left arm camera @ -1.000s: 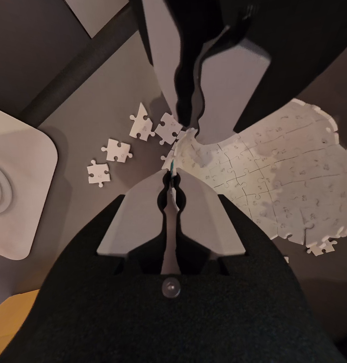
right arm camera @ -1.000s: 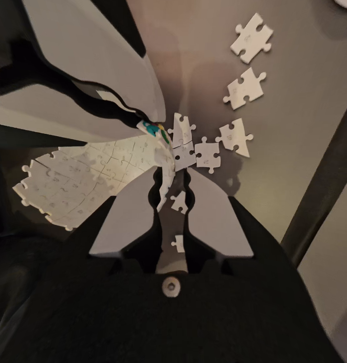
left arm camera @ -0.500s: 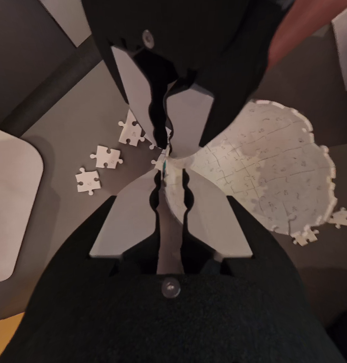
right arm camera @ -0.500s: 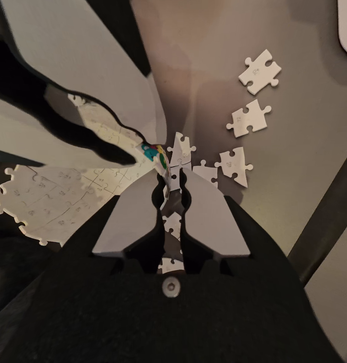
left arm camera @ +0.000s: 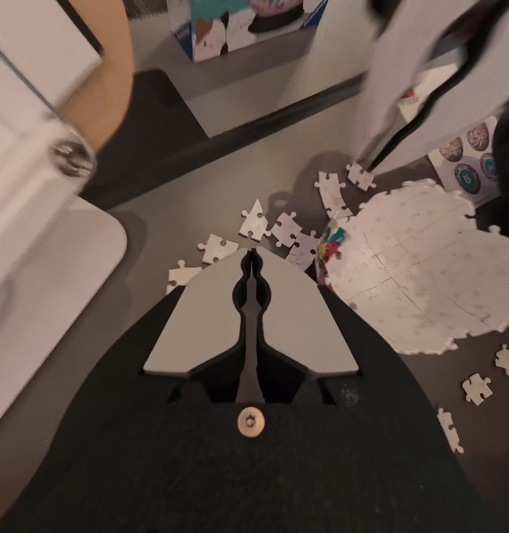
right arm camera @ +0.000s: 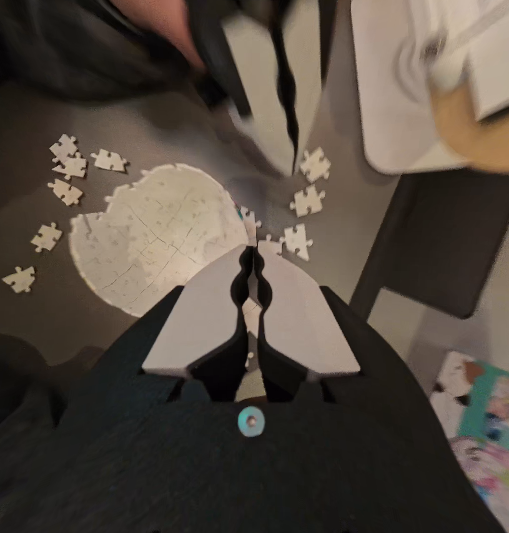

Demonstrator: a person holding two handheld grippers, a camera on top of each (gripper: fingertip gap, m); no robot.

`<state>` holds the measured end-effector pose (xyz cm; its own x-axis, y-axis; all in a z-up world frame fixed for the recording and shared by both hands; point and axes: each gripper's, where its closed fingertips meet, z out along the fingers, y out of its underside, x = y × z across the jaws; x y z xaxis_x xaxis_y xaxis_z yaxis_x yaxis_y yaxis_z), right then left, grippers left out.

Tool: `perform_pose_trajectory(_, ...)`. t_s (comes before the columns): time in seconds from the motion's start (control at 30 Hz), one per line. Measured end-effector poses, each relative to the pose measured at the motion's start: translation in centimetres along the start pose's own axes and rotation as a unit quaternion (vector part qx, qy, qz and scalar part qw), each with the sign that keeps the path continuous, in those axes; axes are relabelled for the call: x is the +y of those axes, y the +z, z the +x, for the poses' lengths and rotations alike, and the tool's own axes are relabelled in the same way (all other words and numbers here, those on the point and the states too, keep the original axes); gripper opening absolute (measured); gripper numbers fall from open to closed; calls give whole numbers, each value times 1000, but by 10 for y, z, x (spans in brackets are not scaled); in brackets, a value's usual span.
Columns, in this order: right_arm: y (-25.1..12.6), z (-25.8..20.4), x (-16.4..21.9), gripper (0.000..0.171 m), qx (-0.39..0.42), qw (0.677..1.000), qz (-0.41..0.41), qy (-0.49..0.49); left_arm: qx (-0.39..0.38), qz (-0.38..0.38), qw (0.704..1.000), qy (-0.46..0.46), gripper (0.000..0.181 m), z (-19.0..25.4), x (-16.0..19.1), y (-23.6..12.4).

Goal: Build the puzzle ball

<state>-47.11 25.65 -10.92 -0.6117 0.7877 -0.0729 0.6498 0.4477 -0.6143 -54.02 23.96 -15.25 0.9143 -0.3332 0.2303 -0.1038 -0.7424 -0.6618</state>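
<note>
The half-built puzzle ball [left arm camera: 406,274] lies on the dark table as a bowl-shaped shell. Its white inner side faces up and a coloured rim shows at its left; it also shows in the right wrist view [right arm camera: 149,239]. Loose white pieces [left arm camera: 286,229] lie left of it, just beyond my left gripper [left arm camera: 252,251], which is shut and empty. My right gripper [right arm camera: 254,248] is shut above the shell's edge, with nothing seen between its fingers. In the left wrist view its tips [left arm camera: 367,165] hover by a single piece [left arm camera: 360,176] and a curved strip of joined pieces [left arm camera: 331,196].
More loose pieces lie right of the shell [left arm camera: 476,388] and around it [right arm camera: 65,190]. A white pad [left arm camera: 45,274] sits at the left, the puzzle box [left arm camera: 247,26] at the back, and a printed sheet [left arm camera: 472,161] at the right. A dark bar [right arm camera: 435,239] crosses the table. The single piece [left arm camera: 360,176] sits 15 centimeters or so from the ends of my right fingers.
Both grippers have come off the shell's rim and pulled back and up. Both now stand shut. The shell rests on the table by itself.
</note>
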Motion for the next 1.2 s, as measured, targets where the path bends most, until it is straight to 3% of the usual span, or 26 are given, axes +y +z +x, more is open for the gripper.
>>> perform_pose_trajectory(0.13, -7, -29, -23, 0, 12, 992, 16, -125, 74, -43, 996, -5, 0, 14, 13, 50)
perform_pose_trajectory(0.3, 30, -37, 3, 0, 7, 982, -152, -110, 69, -78, 992, 65, 0, 18, 18, 77)
perform_pose_trajectory(0.4, 46, -31, 18, 0, 39, 966, -225, -117, 98, -77, 990, 72, 0, 24, 20, 77)
perform_pose_trajectory(0.57, 60, -25, 22, 0, 81, 942, -263, -191, 136, -56, 986, 77, 0, 32, 19, 72)
perform_pose_trajectory(0.7, 65, -22, 24, 0, 106, 922, -290, -232, 121, -63, 986, 98, 0, 29, 25, 77)
perform_pose_trajectory(0.97, 70, -18, 33, 0, 130, 902, -326, -251, 114, -61, 986, 101, 0, 30, 25, 77)
perform_pose_trajectory(1.2, 66, -22, 33, 0, 133, 906, -318, -245, 115, -62, 986, 104, 0, 30, 26, 77)
